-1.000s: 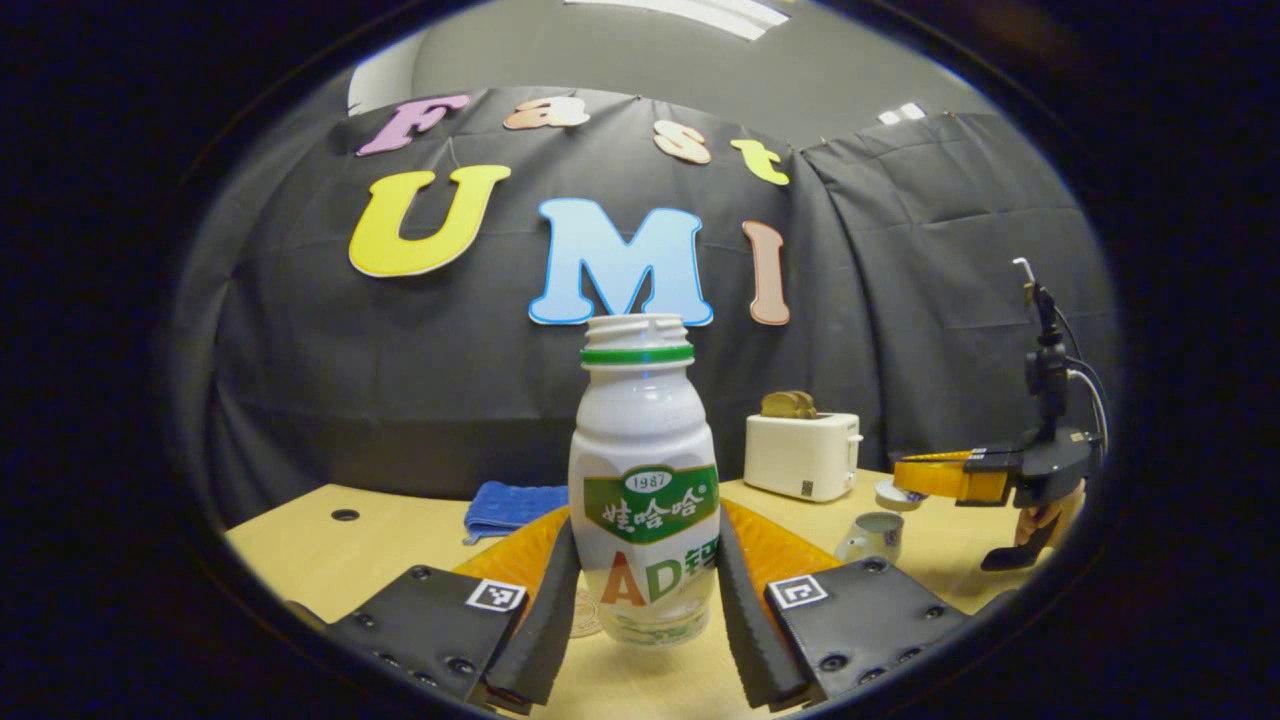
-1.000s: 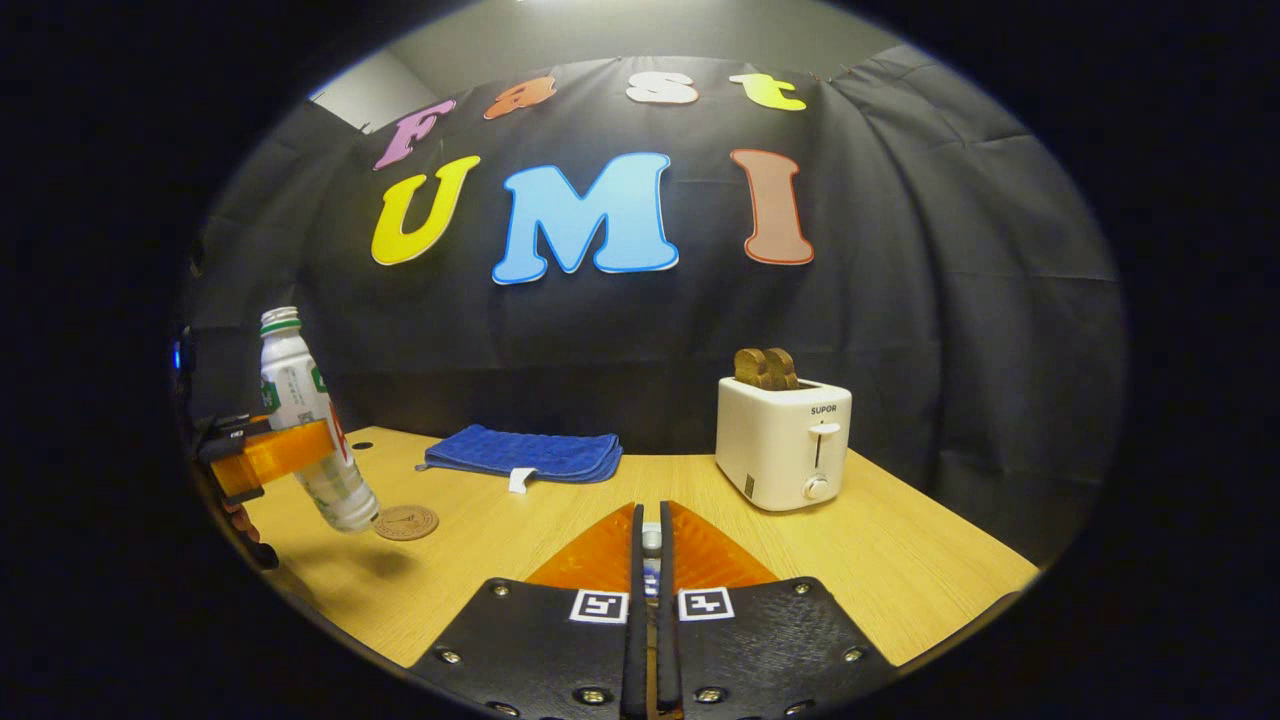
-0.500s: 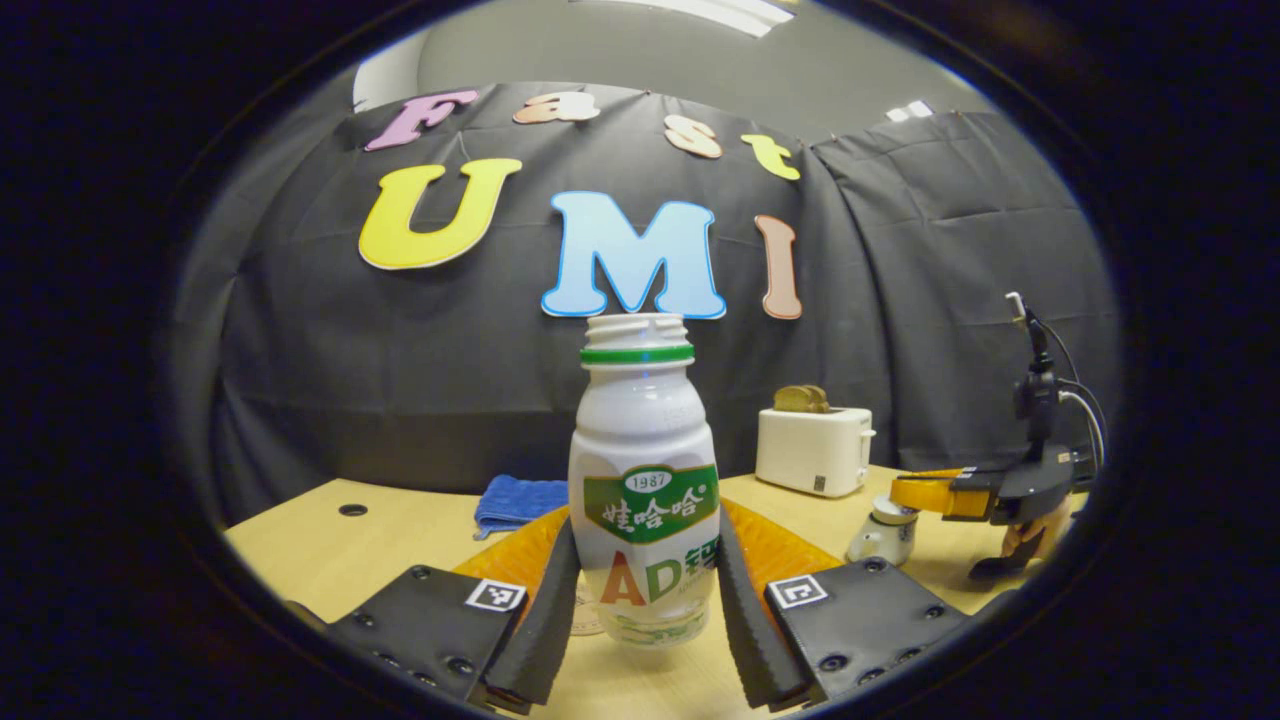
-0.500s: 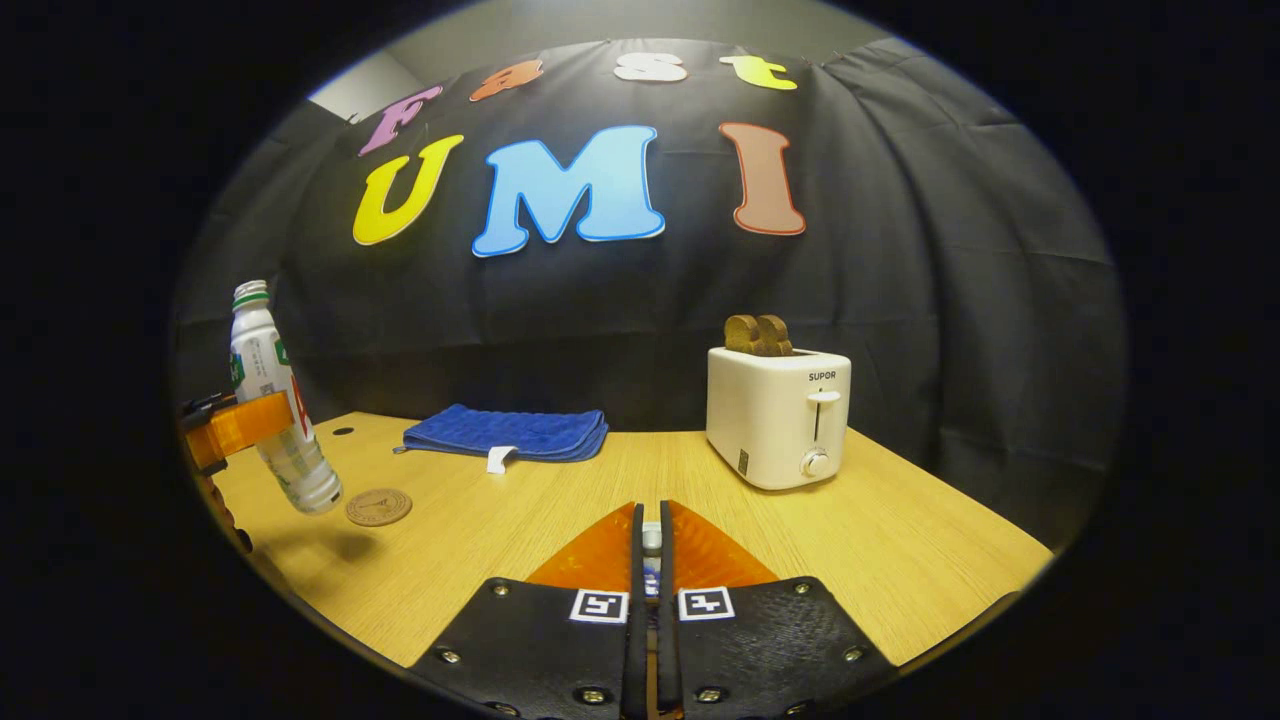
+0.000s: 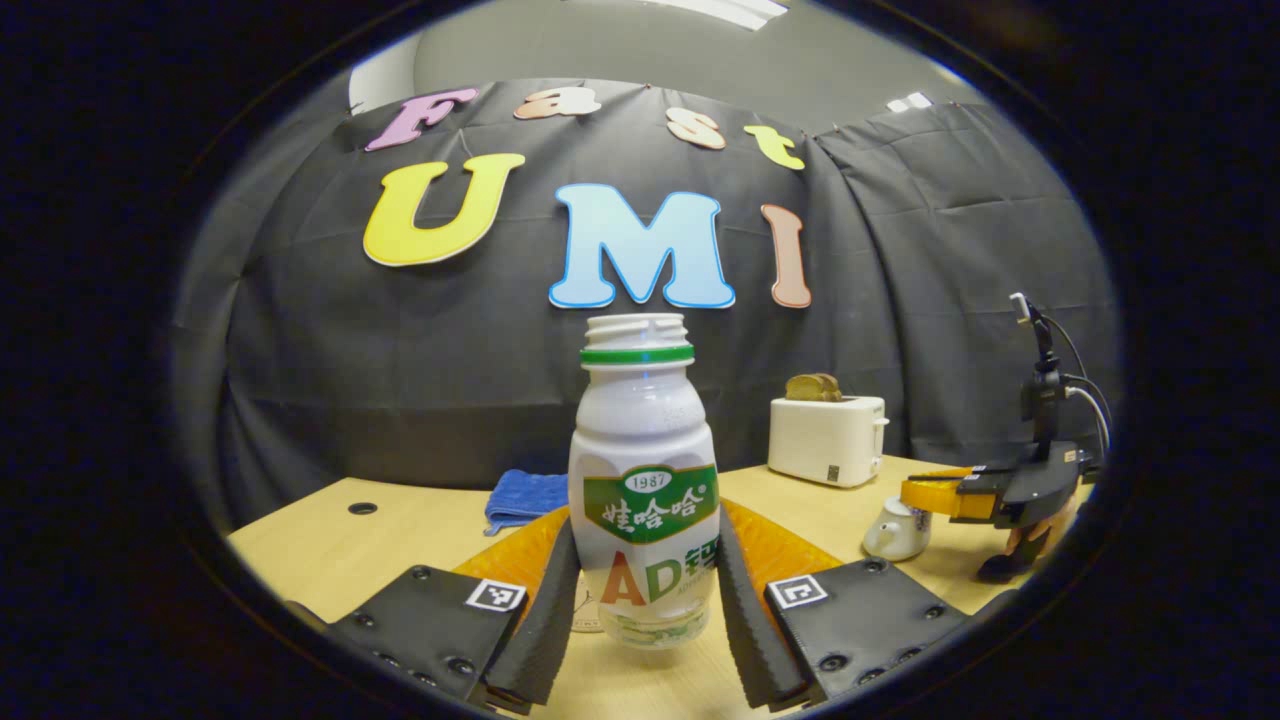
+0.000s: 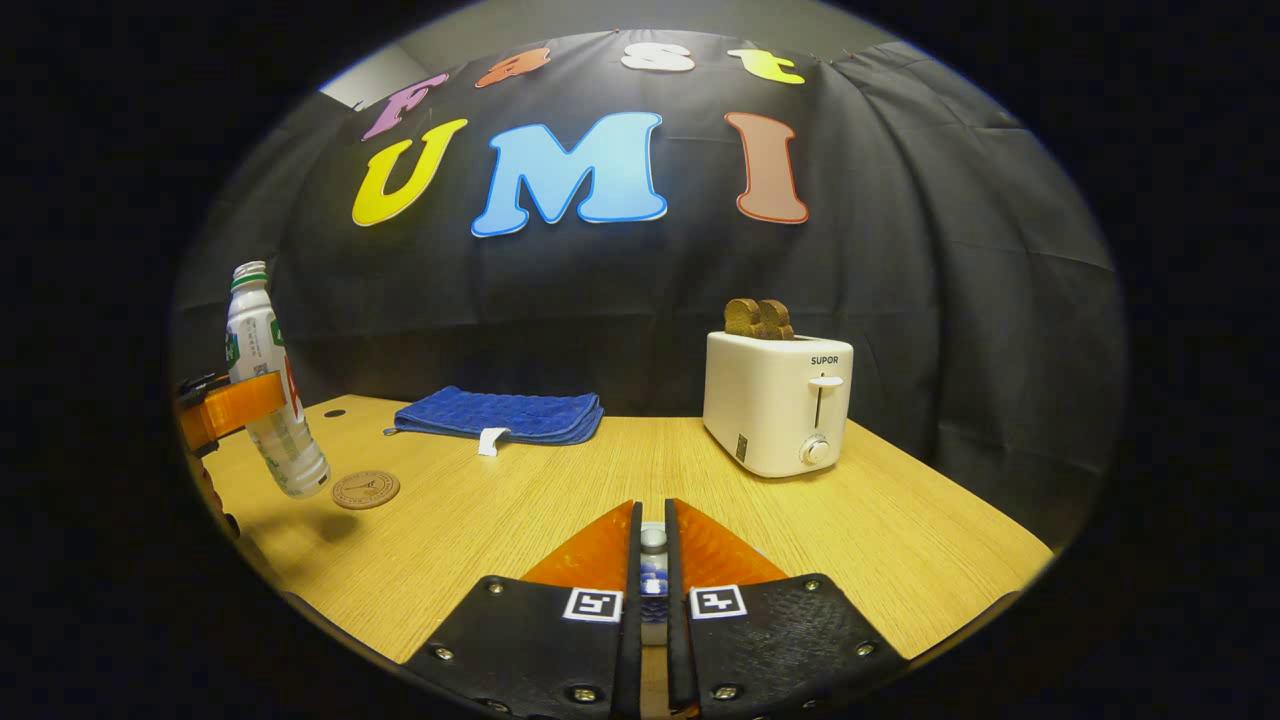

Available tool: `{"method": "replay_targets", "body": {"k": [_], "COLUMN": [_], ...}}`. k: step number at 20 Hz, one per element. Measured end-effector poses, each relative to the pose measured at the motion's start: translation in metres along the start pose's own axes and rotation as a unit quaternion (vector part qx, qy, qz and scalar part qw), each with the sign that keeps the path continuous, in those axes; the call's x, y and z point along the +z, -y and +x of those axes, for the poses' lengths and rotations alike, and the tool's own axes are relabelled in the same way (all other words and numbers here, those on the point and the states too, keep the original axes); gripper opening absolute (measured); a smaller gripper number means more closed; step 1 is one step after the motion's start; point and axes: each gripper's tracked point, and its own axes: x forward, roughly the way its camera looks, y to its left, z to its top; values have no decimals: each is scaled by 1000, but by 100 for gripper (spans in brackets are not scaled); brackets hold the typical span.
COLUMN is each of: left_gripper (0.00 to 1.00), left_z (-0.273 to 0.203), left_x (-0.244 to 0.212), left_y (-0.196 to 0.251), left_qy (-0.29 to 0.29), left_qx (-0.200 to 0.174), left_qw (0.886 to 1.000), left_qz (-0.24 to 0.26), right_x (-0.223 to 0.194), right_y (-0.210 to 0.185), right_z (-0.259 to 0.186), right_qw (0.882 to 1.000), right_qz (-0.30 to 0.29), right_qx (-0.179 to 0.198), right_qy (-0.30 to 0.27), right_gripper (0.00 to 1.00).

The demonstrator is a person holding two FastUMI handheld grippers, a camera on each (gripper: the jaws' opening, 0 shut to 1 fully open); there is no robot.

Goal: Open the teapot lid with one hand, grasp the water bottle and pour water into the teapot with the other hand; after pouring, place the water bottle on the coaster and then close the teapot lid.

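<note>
From the left gripper view, the left tool [image 5: 640, 600] is clamped on the water bottle [image 5: 643, 490], a finger pressing each side of its lower body. The bottle stands upright, long axis vertical, uncapped mouth at 12 o'clock, its base held just above the tabletop [image 5: 330, 535]. A sliver of the coaster [image 5: 583, 612] peeks out just left of the bottle's base, behind the left finger. Behind the bottle at 10 o'clock lies a folded blue cloth [image 5: 522, 498]; at 2 o'clock a white toaster [image 5: 827, 438] holds bread. At 3 o'clock the small white teapot [image 5: 897, 528] sits on the tabletop with the right tool [image 5: 925, 495] directly over its top.

From the right gripper view, the right tool's [image 6: 652, 545] fingers are pinched on the teapot lid's knob [image 6: 652, 538]; the pot body is hidden below them. At 9 o'clock the bottle [image 6: 264, 382] hangs clear of the tabletop [image 6: 900, 540], its base tilted toward the round brown coaster [image 6: 366, 489] lying just beside it, well apart from the cloth [image 6: 500, 414] and the toaster [image 6: 777, 402].
</note>
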Motion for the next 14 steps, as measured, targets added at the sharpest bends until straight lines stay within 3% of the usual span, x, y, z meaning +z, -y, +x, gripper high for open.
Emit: {"method": "replay_targets", "body": {"k": [1, 2, 3, 4, 7, 11, 14], "left_gripper": [75, 71, 68, 78, 77, 69, 76], "left_z": [-1, -1, -1, -2, -2, 17, 38], "left_x": [1, 3, 6, 7, 3, -4, -16], "left_y": [-3, -7, -12, -18, -36, -52, -48], "left_qy": [0, 4, 6, 8, 0, -9, -28], "left_qx": [2, 8, 11, 16, 29, 47, 38], "left_qw": [1000, 1000, 1000, 1000, 999, 999, 998], "left_qz": [1, -1, -6, -15, -37, -17, -30], "right_x": [2, 6, 13, 22, 51, 59, 53], "right_y": [-2, -3, -3, -3, -16, -72, -111], "right_z": [-4, -9, -16, -24, -50, -75, -86], "right_qw": [1000, 1000, 1000, 999, 994, 986, 980], "right_qz": [2, 5, 12, 17, 22, 11, -18], "right_qx": [3, 6, 3, -1, 4, 72, 122], "right_qy": [4, 11, 25, 43, 109, 152, 157], "right_gripper": [14, 39, 52, 72, 77, 78, 78]}}
